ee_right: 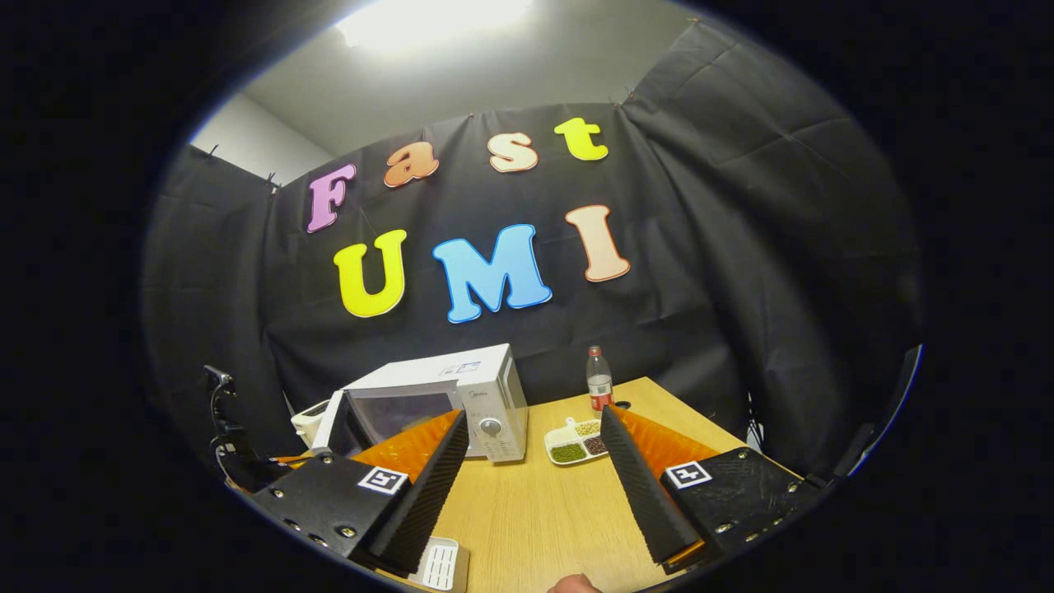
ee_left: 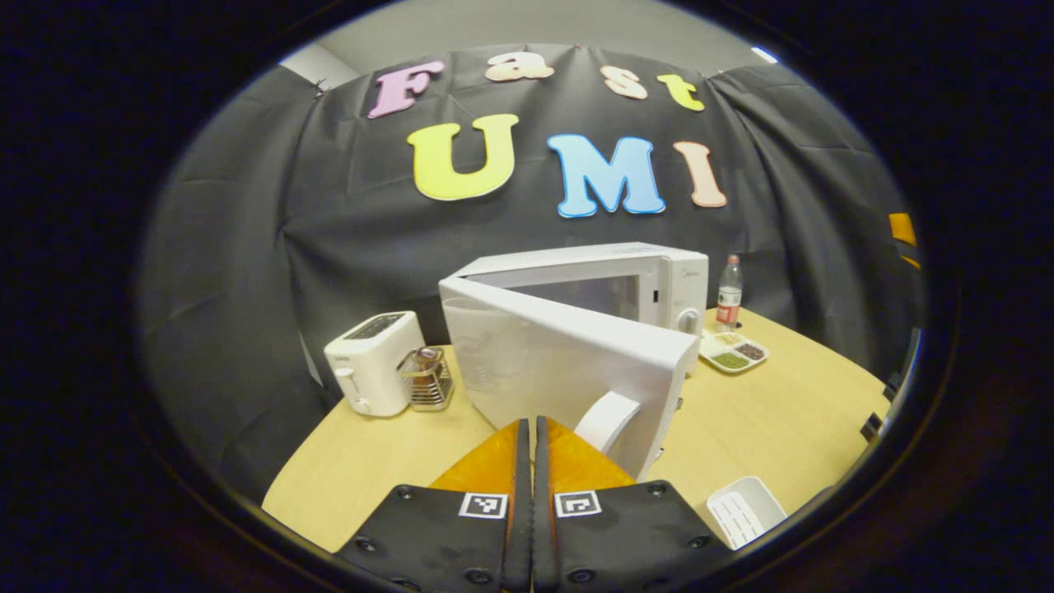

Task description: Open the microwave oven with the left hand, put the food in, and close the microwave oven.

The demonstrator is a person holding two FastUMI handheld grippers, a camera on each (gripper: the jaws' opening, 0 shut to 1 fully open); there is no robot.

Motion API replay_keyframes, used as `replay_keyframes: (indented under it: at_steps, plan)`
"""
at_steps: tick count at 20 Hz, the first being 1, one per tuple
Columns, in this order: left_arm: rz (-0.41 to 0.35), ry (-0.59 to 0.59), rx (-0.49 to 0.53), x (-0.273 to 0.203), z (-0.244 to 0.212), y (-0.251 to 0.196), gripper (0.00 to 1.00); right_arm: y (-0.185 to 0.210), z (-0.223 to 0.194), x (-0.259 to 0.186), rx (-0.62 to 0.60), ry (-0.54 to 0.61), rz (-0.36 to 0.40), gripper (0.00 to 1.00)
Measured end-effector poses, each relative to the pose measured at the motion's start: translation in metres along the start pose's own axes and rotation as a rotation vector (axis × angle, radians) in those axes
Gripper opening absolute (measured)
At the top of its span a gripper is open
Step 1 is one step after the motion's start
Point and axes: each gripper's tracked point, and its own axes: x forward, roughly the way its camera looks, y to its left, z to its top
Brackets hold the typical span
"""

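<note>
Wooden table [ee_left: 766,420] holds the white microwave [ee_left: 650,284] at about 12 o'clock, its door [ee_left: 568,362] swung partway open. Left gripper [ee_left: 528,428] is pinched shut just beside the door handle [ee_left: 608,420]; right gripper [ee_right: 533,436] spread wide, with the food tray [ee_right: 576,445] between its fingers.

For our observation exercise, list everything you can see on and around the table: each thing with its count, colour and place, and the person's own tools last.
microwave oven: one, white, back middle of the table, door swung open
toaster: one, white, left of the microwave oven
metal rack: one, silvery, touching the toaster's right side
bottle: one, clear with red label, right of the microwave oven
food tray: one, white, compartments of green, brown and pale food, in front of the bottle
small white tray: one, near table edge
table: one, light wood
left gripper: one, orange fingers closed, by the door handle
right gripper: one, orange-and-black fingers spread apart, empty
</note>
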Motion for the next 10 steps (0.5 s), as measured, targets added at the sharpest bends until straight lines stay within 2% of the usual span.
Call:
replay_keyframes:
  at_steps: [1,7,10]
  plan:
    - [-0.026,0.003,0.003,0.010,0.003,-0.010,0.07,-0.003,-0.002,0.001,0.004,0.006,-0.015,0.98]
    - [-0.171,-0.011,0.015,0.064,0.026,-0.058,0.07,-0.002,-0.004,0.017,0.008,0.013,-0.069,0.98]
    - [-0.216,-0.022,0.026,0.087,0.038,-0.073,0.07,-0.001,-0.006,0.022,-0.026,0.018,-0.089,0.98]
